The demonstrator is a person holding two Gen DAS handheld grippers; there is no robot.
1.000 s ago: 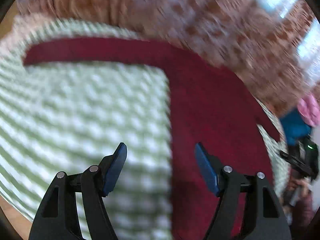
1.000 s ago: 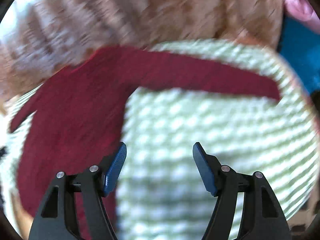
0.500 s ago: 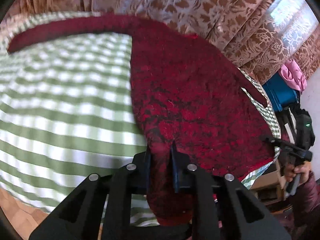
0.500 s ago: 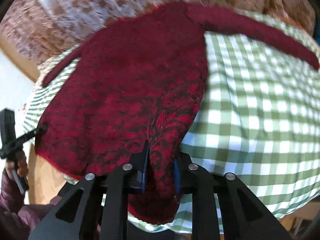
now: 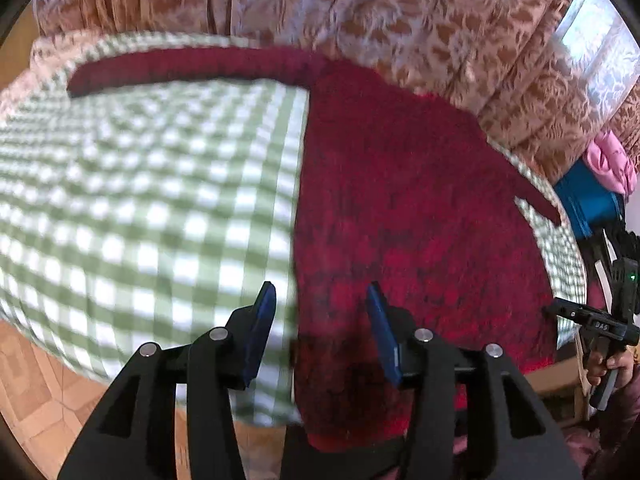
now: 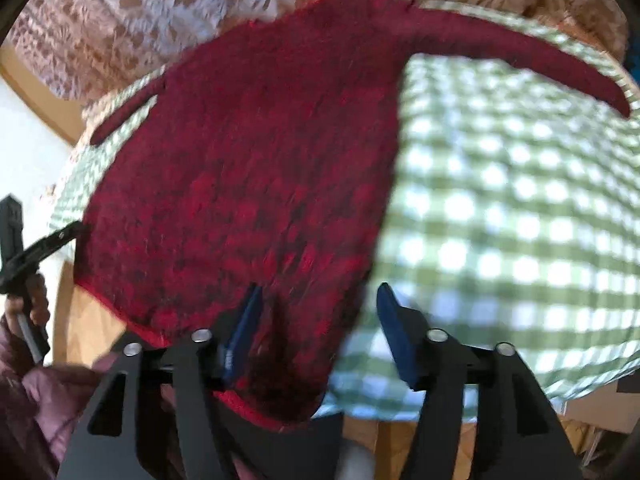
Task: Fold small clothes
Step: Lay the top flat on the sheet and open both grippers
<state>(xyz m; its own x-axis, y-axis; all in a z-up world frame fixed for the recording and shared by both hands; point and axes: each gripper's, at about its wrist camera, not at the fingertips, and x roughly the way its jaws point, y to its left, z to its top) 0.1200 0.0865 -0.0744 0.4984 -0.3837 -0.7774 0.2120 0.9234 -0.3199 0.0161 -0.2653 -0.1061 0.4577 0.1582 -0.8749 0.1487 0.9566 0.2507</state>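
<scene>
A dark red knitted sweater (image 5: 400,200) lies flat on the green-and-white checked tablecloth (image 5: 140,200), one sleeve (image 5: 180,68) stretched out to the left. My left gripper (image 5: 322,312) hangs over the sweater's lower left corner; its jaws are opening, and the cloth's edge lies between them without being pinched. In the right wrist view the sweater (image 6: 260,160) fills the left half and its other sleeve (image 6: 520,52) reaches right. My right gripper (image 6: 318,312) stands over the lower right corner, its jaws opening, with the hem loose between the pads.
Brown patterned curtains (image 5: 400,20) hang behind the table. A blue object with pink cloth (image 5: 600,176) sits at the far right. Each gripper shows in the other's view, held by a hand (image 5: 600,364) in a maroon sleeve (image 6: 36,396). Wooden floor (image 5: 40,392) lies below the table's near edge.
Half a second ago both grippers were shut on the sweater's lower hem. Both have since let go and their jaws have parted. The sweater now lies flatter on the cloth.
</scene>
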